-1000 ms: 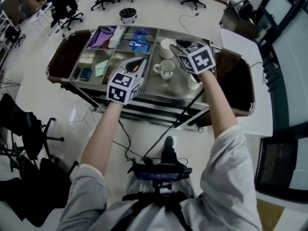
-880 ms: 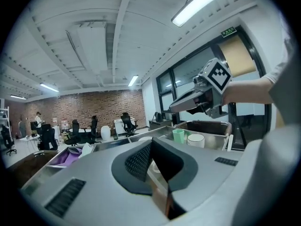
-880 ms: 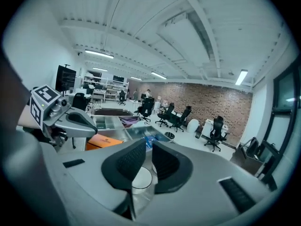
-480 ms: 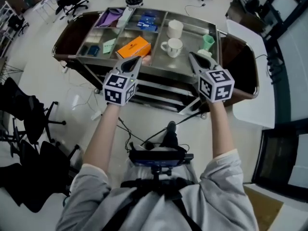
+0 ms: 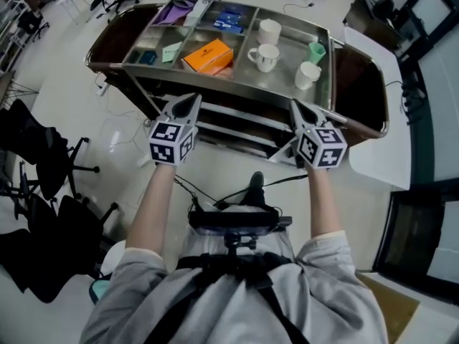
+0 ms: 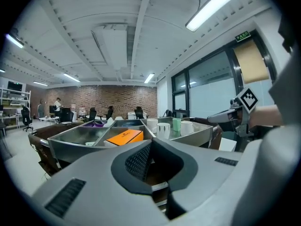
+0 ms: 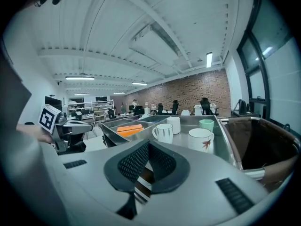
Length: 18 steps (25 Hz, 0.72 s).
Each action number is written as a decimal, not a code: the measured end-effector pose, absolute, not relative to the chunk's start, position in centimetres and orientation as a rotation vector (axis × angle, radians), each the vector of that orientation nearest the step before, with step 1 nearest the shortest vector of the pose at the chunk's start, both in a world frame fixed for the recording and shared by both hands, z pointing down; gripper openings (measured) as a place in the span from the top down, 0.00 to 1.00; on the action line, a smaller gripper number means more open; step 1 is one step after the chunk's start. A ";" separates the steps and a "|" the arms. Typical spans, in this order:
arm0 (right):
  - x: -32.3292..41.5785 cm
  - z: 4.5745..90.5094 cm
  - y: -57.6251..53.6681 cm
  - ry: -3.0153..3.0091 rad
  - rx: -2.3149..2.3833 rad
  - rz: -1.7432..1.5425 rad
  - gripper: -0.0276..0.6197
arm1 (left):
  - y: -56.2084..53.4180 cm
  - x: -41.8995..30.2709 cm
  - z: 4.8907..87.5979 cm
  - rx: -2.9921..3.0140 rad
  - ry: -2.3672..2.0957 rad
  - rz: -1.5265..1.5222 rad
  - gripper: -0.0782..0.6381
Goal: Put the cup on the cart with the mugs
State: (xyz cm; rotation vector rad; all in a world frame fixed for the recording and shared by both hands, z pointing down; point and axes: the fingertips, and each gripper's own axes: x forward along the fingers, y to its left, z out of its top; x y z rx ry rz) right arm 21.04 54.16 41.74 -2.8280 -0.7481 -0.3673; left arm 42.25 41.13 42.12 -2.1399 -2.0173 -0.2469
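The white cup with a red print (image 5: 308,74) (image 7: 201,139) stands upright on the steel cart's top tray (image 5: 287,45). It is in the right compartment beside a handled mug (image 5: 264,57) (image 7: 164,133), a tall white mug (image 5: 270,31) and a green cup (image 5: 316,51). My right gripper (image 5: 294,106) (image 7: 148,146) is shut and empty, in front of the cart's near edge and below the tray. My left gripper (image 5: 192,100) (image 6: 150,144) hangs at the same distance on the left, its jaws together with nothing between them.
An orange box (image 5: 208,56), a purple cloth (image 5: 176,11) and blue packets (image 5: 231,21) fill the cart's other compartments. Dark brown end shelves (image 5: 358,84) flank the tray. A white table (image 5: 373,142) stands to the right, black office chairs (image 5: 43,185) to the left, and cables lie on the floor.
Both grippers have drawn back from over the cart's tray toward the person and sunk below its edge. The right gripper's jaws have closed. The white cup stays on the tray.
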 end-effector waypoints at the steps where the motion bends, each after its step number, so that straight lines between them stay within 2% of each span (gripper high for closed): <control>1: 20.9 42.0 54.0 -0.753 -2.831 -0.367 0.96 | 40.6 42.3 42.4 -2.145 -2.013 -0.257 0.89; 18: 19.2 44.0 52.0 -0.784 -2.801 -0.379 0.96 | 36.1 42.1 45.8 -2.189 -1.969 -0.347 0.89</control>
